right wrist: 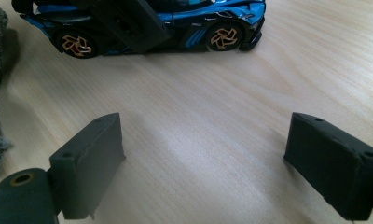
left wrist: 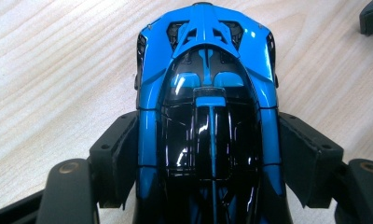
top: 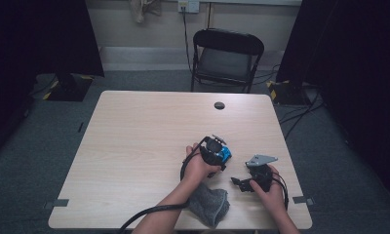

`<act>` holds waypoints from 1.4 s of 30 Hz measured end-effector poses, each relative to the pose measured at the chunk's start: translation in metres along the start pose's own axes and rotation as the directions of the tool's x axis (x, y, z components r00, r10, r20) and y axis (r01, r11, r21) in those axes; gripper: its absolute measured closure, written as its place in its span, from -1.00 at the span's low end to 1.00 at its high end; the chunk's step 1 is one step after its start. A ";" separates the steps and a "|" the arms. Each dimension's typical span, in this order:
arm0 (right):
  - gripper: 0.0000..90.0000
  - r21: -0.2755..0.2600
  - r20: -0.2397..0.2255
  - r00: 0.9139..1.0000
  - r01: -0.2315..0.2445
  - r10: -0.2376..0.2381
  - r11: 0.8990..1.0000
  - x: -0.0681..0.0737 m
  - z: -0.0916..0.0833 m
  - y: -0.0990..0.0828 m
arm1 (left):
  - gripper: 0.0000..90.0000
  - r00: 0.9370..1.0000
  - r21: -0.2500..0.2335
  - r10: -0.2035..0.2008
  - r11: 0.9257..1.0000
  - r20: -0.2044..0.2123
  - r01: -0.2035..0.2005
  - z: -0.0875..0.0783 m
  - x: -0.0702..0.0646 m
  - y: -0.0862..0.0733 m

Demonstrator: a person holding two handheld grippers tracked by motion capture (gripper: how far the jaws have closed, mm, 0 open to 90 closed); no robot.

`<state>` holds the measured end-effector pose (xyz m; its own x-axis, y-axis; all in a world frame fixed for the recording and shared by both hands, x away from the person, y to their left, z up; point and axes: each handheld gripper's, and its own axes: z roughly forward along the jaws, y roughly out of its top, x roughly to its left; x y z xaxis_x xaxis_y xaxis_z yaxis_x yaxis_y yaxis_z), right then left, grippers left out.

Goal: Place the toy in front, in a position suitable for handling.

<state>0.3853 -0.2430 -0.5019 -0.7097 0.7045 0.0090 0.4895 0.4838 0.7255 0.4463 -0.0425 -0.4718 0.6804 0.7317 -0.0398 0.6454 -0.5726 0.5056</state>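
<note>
Two hands come in over the near edge of the bench (top: 134, 126), each carrying a gripper. Nearest of all, a grey cloth (top: 210, 204) lies crumpled at the near edge, between the two forearms; in the right gripper view its rough weave fills the left margin.

Just beyond the cloth and to its right, the right gripper (top: 243, 184) is held low over the wood, pointing left. Its jaws stand wide apart with bare bench between them, gripping nothing.

A little farther and to the left, the left gripper (top: 221, 157) points down at a blue and black toy car (left wrist: 205, 116). In the left gripper view the car runs lengthwise up the middle, its glossy dark roof between the two jaws, which sit against its blue flanks on both sides, so they look closed on the car. From the right gripper view the car (right wrist: 147, 25) stands on its wheels on the bench, seen side-on, with copper-coloured rims, and one black jaw of the left gripper comes down across its middle. The car is right of the bench's centre, well apart from the cloth's far edge.

Farther off, a round dark hole (top: 219, 105) is set near the far edge of the bench. Beyond the bench, a black folding chair (top: 226, 58) stands on the grey floor before a pale wall.
</note>
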 end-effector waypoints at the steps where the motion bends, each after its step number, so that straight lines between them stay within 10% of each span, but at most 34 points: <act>1: -0.76 0.000 0.000 1.000 0.000 0.000 1.000 0.000 0.000 0.000 | -0.38 1.000 -0.006 0.006 1.000 -0.004 -0.006 0.000 0.000 0.000; 26: -0.76 0.000 0.000 1.000 0.000 0.000 1.000 0.000 0.000 0.000 | -0.42 0.999 0.037 0.035 0.999 -0.019 -0.034 0.001 0.000 0.001; 42: -0.76 0.000 -0.003 1.000 0.002 -0.002 1.000 0.000 0.000 0.000 | -0.41 0.998 -0.012 0.057 0.998 -0.037 -0.058 -0.028 0.032 0.000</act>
<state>0.3856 -0.2431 -0.5019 -0.7122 0.7019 0.0098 0.4881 0.4850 0.7256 0.4587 -0.0087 -0.4493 0.7030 0.7109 0.0209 0.6009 -0.6094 0.5173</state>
